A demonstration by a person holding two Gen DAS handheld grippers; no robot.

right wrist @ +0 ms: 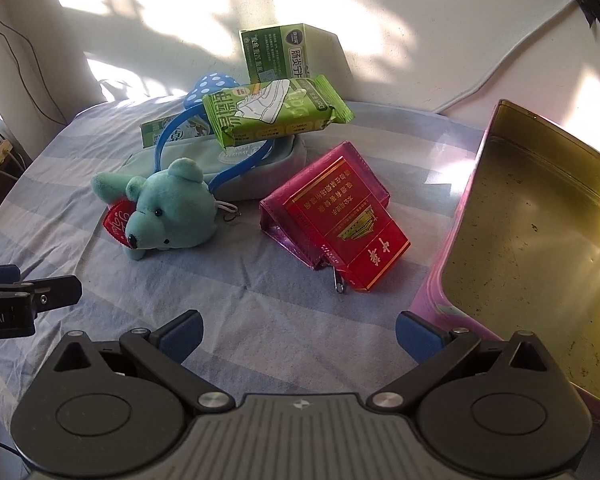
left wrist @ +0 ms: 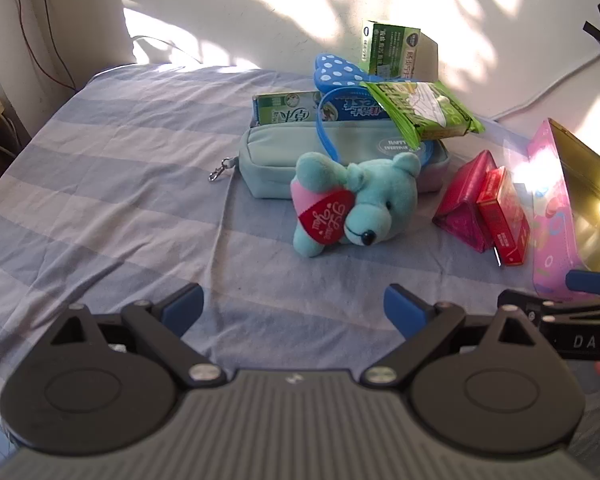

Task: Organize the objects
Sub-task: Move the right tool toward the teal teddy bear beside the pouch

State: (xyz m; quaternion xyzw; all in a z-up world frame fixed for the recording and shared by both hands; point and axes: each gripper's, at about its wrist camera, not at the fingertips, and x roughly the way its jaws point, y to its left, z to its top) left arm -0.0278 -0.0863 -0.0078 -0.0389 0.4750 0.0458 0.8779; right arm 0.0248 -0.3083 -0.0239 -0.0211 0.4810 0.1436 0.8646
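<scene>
Hovering low over the striped cloth (left wrist: 100,184), the left gripper (left wrist: 293,308) has its blue fingers wide apart and holds nothing. The right gripper (right wrist: 298,334) is the same: fingers spread, nothing between them. Both sit side by side near the front edge, pointing at the pile, not touching any toy or box.

Just ahead of the left gripper lies the teal bear (left wrist: 352,204) on its side, hugging a red heart. Ahead of the right gripper is the red box (right wrist: 352,236), leaning on a dark pink pouch (right wrist: 300,200). Behind the bear sits a pale blue pencil case (left wrist: 276,168), with a blue headband (right wrist: 204,120), a green wipes pack (right wrist: 276,110), a toothpaste box (left wrist: 284,108) and a green box (right wrist: 278,52) stacked on or behind it.

To the right stands the pink tin (right wrist: 452,240). Its gold inside looks bare, so I think the tidying has hardly begun. Everything still seems to need putting away, likely into that tin.
</scene>
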